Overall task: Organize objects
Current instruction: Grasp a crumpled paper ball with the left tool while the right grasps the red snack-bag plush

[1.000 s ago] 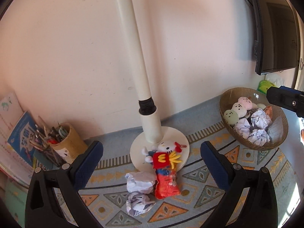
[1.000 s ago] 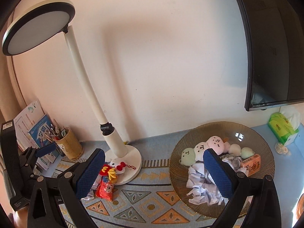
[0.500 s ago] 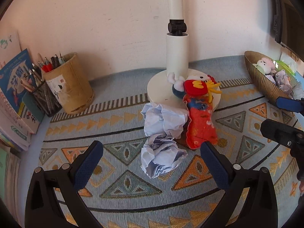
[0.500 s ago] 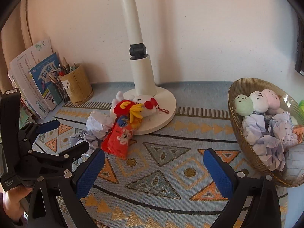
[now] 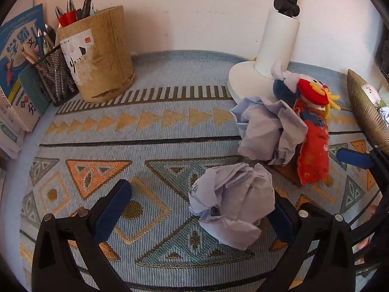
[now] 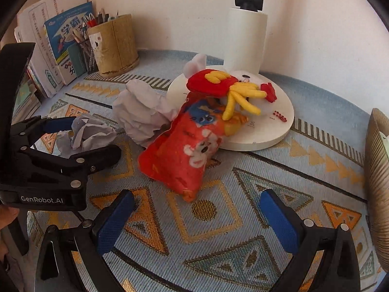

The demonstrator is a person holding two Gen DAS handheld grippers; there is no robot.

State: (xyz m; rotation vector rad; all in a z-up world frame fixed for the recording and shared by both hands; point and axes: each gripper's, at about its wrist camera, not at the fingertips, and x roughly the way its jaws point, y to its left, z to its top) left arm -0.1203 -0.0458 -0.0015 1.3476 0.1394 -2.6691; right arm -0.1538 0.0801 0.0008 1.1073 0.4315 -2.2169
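Straddling near paper ball (image 5: 231, 204) on mat, left gripper (image 5: 194, 209) wide, ball against right pad; centre before closing.
Facing red snack bag (image 6: 184, 153) by lamp base (image 6: 265, 126), right gripper (image 6: 197, 214) wide, empty; advance further.

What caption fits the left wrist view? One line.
Open left claw straddles a crumpled paper ball on the patterned mat.

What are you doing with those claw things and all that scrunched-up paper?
A person is tidying a desk with two claws. The left claw is open around a crumpled paper ball lying on the patterned mat, not yet squeezing it. The right claw is open in front of a red snack bag by the lamp base.
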